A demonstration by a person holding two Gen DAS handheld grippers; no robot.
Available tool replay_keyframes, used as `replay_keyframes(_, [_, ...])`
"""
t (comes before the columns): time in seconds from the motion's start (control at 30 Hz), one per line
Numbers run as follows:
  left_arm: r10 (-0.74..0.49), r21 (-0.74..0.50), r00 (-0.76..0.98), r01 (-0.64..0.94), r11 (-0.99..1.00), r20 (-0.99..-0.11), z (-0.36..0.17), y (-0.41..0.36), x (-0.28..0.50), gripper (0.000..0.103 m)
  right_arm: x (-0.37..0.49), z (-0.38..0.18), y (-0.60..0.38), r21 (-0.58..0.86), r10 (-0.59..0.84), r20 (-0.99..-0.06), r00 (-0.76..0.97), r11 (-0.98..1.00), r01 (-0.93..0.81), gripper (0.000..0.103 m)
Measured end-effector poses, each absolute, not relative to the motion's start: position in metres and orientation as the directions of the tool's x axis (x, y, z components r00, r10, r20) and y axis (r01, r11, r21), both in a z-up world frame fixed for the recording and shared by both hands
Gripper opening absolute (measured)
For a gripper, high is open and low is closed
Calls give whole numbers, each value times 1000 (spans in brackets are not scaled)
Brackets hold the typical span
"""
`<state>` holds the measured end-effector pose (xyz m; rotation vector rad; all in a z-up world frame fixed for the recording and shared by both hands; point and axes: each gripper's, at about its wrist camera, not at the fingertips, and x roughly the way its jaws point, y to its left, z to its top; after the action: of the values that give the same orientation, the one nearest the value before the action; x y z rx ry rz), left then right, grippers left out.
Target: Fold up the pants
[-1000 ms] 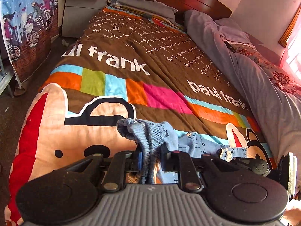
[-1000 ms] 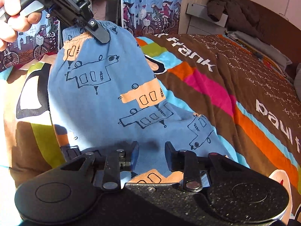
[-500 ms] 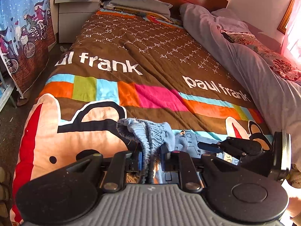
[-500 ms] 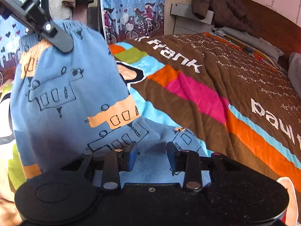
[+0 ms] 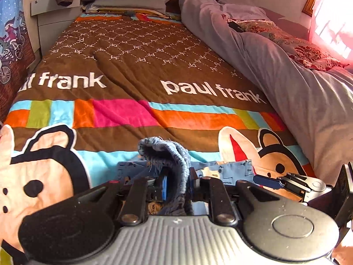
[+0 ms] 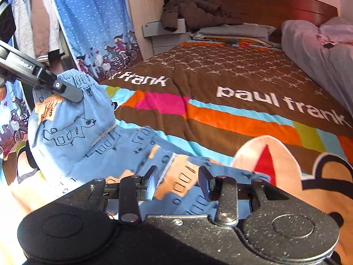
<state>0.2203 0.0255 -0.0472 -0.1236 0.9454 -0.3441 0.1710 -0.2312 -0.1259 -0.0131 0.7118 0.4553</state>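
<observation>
Blue children's pants (image 6: 72,132) with a house print lie across the foot of the bed. My left gripper (image 5: 176,176) is shut on their ribbed waistband (image 5: 169,150), which bunches up between the pads. In the right wrist view that waistband end is lifted at the left, pinched by the left gripper (image 6: 66,90). The legs trail down onto the bed toward my right gripper (image 6: 178,176). Its jaws stand apart just above the leg fabric, pressing on nothing. A finger of the right gripper (image 5: 271,182) shows at the lower right of the left wrist view.
The bed carries a brown and striped "paul frank" cover (image 5: 154,77). A grey duvet (image 5: 275,66) is heaped along its right side. A white nightstand (image 6: 163,35) with a brown jacket stands by the headboard. A blue printed curtain (image 6: 94,22) hangs at the left.
Both grippers have shifted to the right along the foot of the bed. The right gripper's jaws have widened and it has rolled. The pants now stretch out lower between the two grippers.
</observation>
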Motion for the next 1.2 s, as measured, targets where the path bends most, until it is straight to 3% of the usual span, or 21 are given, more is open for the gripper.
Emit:
replay_keyframes(0.4, [-406,-319,455,259,912,-793,-102,-112,233,20,156,-138,-327,167,281,-663,694,959,-228,43])
replay_keyframes(0.53, [-460,-375,392,275,885,-797,-127,-130,234,39,158,-141,-345,152,216,-682,699,976,-154,48])
replay_keyframes(0.73, [-472,-350,407,340,873,-782,-116,-127,217,48,156,-146,-371,186,180,-686,705,980,-70,48])
replay_keyframes(0.77, [-458,-326,427,348,879,-779,-111,-118,213,56,156,-144,-370,194,188,-677,711,978,-75,48])
replay_keyframes(0.87, [-383,-222,487,355,908,-785,-106,-84,200,60,154,-137,-357,228,266,-629,731,961,-154,49])
replay_keyframes(0.93, [-333,-178,499,332,926,-800,-111,-60,190,61,153,-129,-334,226,329,-593,735,944,-240,59])
replay_keyframes(0.97, [-315,-164,501,323,932,-806,-115,-50,185,61,155,-127,-321,205,349,-586,731,937,-283,64])
replay_keyframes(1.1, [-283,-136,485,317,939,-828,-132,-24,163,61,168,-129,-261,52,369,-581,726,906,-419,64])
replay_keyframes(1.2, [-270,-105,475,344,933,-838,-143,-20,145,62,179,-149,-236,-103,292,-634,716,886,-453,69])
